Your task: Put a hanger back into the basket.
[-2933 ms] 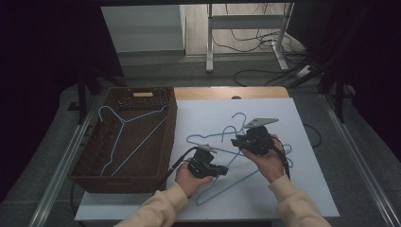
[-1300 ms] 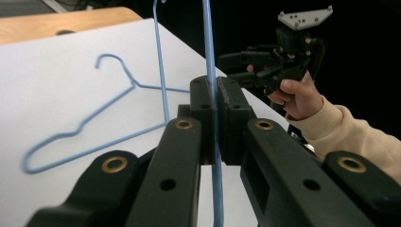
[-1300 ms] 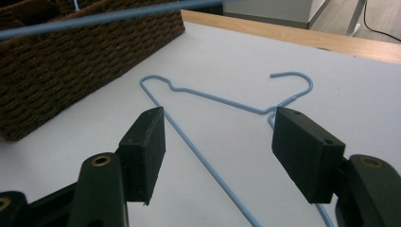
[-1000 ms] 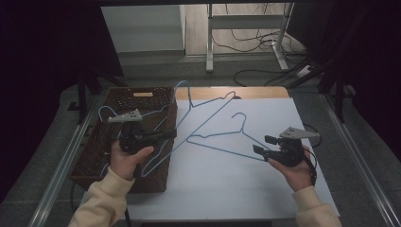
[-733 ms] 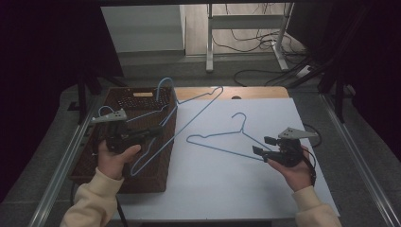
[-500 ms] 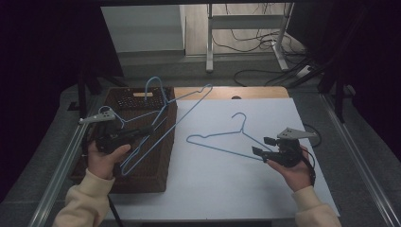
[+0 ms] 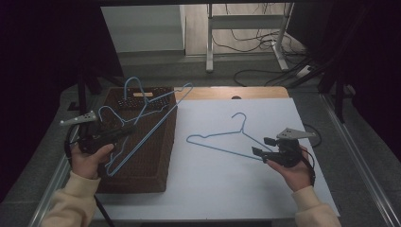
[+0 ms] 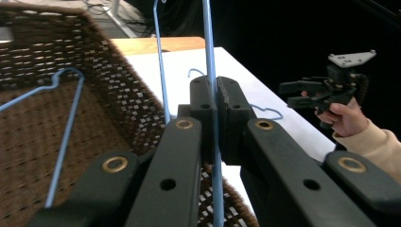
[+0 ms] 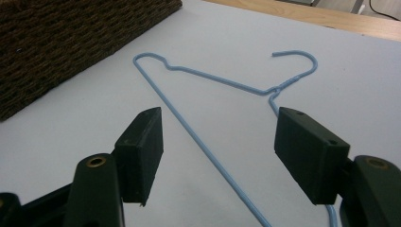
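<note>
I had the left gripper (image 7: 124, 133) clamped on a blue hanger (image 7: 156, 120) over the basket (image 7: 151, 170) — dropping it in came next; right gripper (image 7: 261, 146) gaped apart.

light blue wire hanger (image 7: 150, 124) over dark brown woven basket (image 7: 142, 163), second light blue hanger (image 7: 226, 142) on white tabletop (image 7: 222, 189), black grippers, cream sleeves (image 7: 75, 203)

The held hanger (image 8: 208, 71) is thin wire with a smooth light-blue coating, as is the lying hanger (image 9: 213, 94). The basket (image 7: 151, 156) is rough brown wicker. The counter (image 7: 227, 184) carries a matt white sheet, perhaps paper, over wood. Both grippers' jaws look like matt black plastic.
</note>
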